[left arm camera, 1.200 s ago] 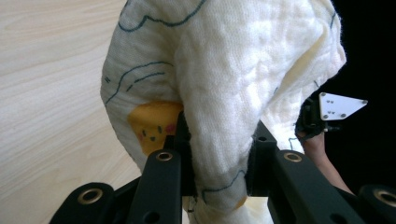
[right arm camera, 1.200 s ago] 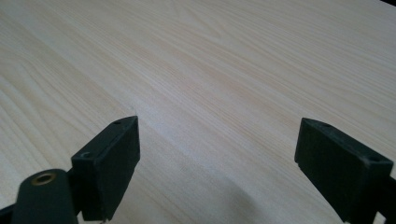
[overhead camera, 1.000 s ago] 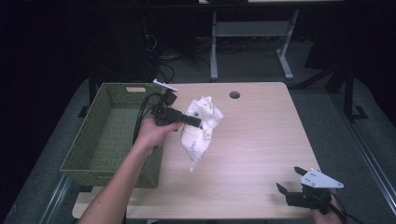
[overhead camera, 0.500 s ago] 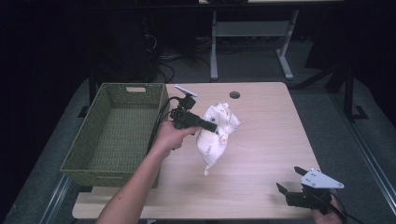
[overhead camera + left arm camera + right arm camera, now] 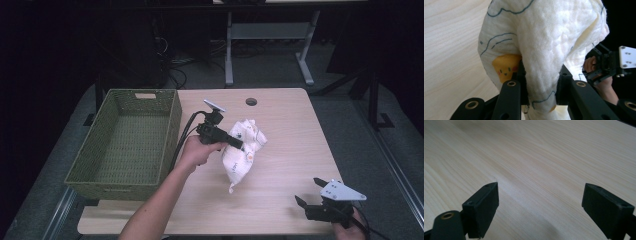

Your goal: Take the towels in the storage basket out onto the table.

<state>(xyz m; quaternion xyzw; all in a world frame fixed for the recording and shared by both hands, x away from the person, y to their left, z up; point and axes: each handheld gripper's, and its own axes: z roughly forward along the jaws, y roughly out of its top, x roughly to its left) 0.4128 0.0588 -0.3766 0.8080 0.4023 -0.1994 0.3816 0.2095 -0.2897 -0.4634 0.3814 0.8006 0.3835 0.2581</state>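
Observation:
A white cloth [image 5: 243, 152] with blue outlines and small yellow faces hangs bunched over the middle of the wooden table [image 5: 280, 115]. My left gripper [image 5: 239, 144] is shut on its upper part, and the cloth's tail points down toward the table. In the left gripper view the cloth [image 5: 544, 42] is pinched between the two black jaws, my left gripper [image 5: 541, 87] shut tight. My right gripper [image 5: 311, 192] rests open near the table's front right corner. Its jaws stand wide apart over bare wood, my right gripper [image 5: 540, 207] holding nothing.
A green woven basket [image 5: 172, 122] with nothing in it stands on the left side of the table. A round cable hole [image 5: 251, 102] lies near the far edge. Beyond the table, a metal desk frame [image 5: 265, 35] and cables stand on the dark floor.
My left gripper has carried the cloth to the right, away from the basket and toward the table's middle. The right gripper has stayed put.

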